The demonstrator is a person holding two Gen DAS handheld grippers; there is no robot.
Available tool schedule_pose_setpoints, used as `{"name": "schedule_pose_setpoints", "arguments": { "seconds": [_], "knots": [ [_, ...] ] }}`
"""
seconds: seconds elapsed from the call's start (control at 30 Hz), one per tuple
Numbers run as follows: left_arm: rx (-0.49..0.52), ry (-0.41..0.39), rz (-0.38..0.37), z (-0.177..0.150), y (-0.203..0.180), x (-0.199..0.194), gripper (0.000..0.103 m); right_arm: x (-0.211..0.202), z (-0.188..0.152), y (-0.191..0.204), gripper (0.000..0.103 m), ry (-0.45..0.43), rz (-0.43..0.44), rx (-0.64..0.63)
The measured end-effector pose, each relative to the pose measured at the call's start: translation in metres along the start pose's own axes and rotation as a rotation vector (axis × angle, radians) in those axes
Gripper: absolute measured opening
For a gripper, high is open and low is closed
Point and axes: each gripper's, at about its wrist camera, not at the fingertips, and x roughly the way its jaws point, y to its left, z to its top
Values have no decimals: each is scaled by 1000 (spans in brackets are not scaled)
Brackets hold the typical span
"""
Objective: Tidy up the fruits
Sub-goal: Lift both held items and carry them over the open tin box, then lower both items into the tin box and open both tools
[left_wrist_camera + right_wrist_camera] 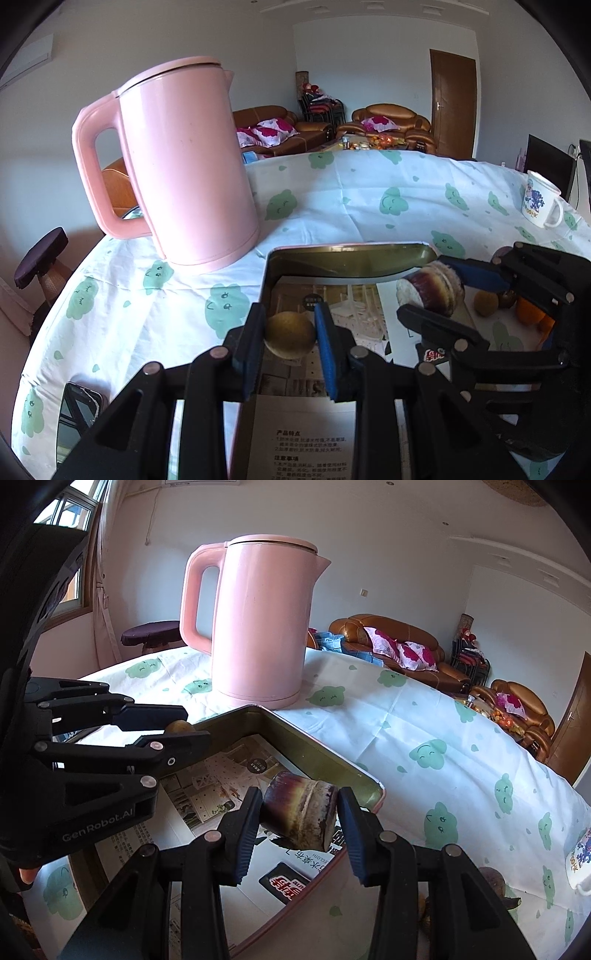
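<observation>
The mug [580, 860] and phone [75, 417] are cut off by frame edges

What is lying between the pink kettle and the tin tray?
Only bare tablecloth lies between the pink kettle and the tin tray; the right wrist view shows it.

Glossy metal tin [354, 258], smooth matt plastic kettle [184, 162], creased cloth tablecloth [369, 192], printed paper lining [221, 775]

Bright daylight, probably from the window [70, 520]; strong fisheye edge distortion.
</observation>
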Motion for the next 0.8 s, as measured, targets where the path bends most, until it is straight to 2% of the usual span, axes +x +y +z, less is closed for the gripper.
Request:
{"name": "schedule_pose_setpoints", "arguments": {
  "seconds": [0.73, 0.8],
  "knots": [
    [28, 45, 19, -2, -3, 13, 30, 15, 1, 7, 44, 84, 14, -24],
    [28, 34, 23, -2, -3, 11, 34, 16, 1, 8, 45, 87, 17, -31]
  ]
}}
